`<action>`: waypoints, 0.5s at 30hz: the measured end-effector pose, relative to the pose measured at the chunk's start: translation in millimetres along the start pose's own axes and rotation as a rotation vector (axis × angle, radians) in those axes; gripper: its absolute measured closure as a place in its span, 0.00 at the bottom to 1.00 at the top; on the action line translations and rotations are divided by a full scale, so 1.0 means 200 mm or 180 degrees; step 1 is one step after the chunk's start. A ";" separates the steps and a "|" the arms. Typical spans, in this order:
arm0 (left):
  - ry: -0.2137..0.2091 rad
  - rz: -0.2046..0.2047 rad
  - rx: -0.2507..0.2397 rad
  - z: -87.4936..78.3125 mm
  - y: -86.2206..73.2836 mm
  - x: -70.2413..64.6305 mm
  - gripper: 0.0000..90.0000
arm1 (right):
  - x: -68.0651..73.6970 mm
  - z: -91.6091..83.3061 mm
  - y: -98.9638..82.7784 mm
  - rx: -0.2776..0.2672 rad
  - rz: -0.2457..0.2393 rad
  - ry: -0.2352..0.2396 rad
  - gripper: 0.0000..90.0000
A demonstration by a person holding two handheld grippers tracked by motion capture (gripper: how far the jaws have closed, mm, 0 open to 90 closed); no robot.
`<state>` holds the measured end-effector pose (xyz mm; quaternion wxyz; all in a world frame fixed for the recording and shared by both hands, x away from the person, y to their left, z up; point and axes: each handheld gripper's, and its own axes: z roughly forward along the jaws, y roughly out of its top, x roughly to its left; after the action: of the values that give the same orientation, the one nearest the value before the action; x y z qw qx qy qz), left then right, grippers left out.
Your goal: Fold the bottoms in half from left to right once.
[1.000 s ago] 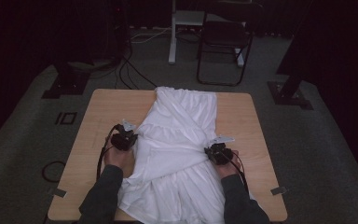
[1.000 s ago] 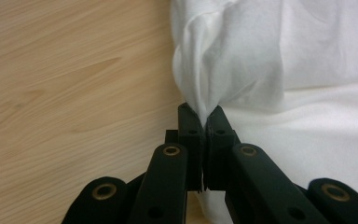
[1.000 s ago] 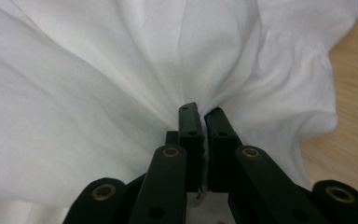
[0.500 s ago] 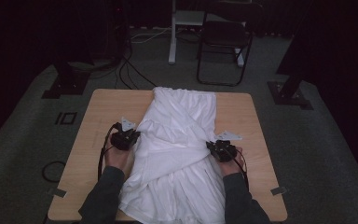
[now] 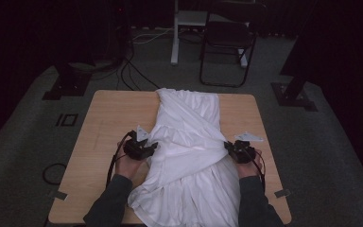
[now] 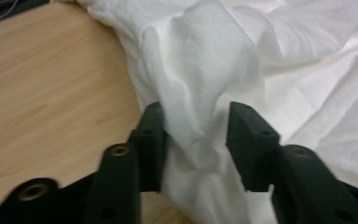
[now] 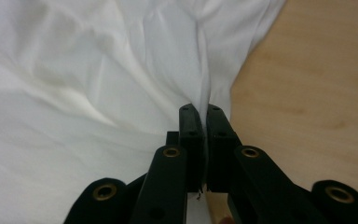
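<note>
One garment: a white dress (image 5: 189, 156) lies lengthwise down the middle of the tabletop (image 5: 108, 118), its gathered top toward the far edge and its wide skirt spilling toward the near edge between the person's forearms.
Folds: both side edges at about waist level are pulled in over the middle, making crossed diagonal creases.
Left claw (image 6: 195, 140): its jaws have just been opening; a hump of white cloth stands between them, the pads no longer pinching it, so the fold looks released. In the high view this left claw (image 5: 142, 149) sits at the dress's left edge.
Right claw (image 7: 200, 140): jaws pressed together on a thin ridge of the dress's edge, gripping it; in the high view it (image 5: 240, 151) sits at the dress's right edge.
Step in hand: I judge this as the sideways fold of the dress, with the left side just laid down and the right side not yet let go.
Next move: probably letting go on the right, drawing both claws clear without dragging the cloth, then taking hold near the hem.
Surroundings: a folding chair (image 5: 227, 42) and cables on the carpet beyond the tabletop.
</note>
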<state>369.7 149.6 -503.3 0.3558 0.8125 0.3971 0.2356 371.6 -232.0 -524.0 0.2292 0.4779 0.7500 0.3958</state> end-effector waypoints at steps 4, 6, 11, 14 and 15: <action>0.0013 -0.0002 0.0006 -0.02 -0.05 -0.02 0.52 | 0.02 0.04 -0.06 0.0156 -0.0076 0.0028 0.96; 0.0023 -0.0022 0.0019 -0.04 -0.08 -0.04 0.49 | 0.03 0.05 -0.07 0.0189 -0.0095 0.0044 0.96; -0.0087 -0.0034 0.0156 -0.02 -0.19 -0.09 0.41 | 0.07 0.07 -0.11 0.0312 -0.0179 0.0076 0.93; -0.0158 -0.0048 0.0213 0.01 -0.23 -0.10 0.39 | 0.09 0.08 -0.13 0.0373 -0.0214 0.0081 0.92; -0.0158 -0.0048 0.0213 0.01 -0.23 -0.10 0.39 | 0.09 0.08 -0.13 0.0373 -0.0214 0.0081 0.92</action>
<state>336.8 151.7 -540.8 0.3399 0.8265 0.4020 0.1993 362.2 -216.0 -554.3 0.2044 0.4600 0.7903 0.3493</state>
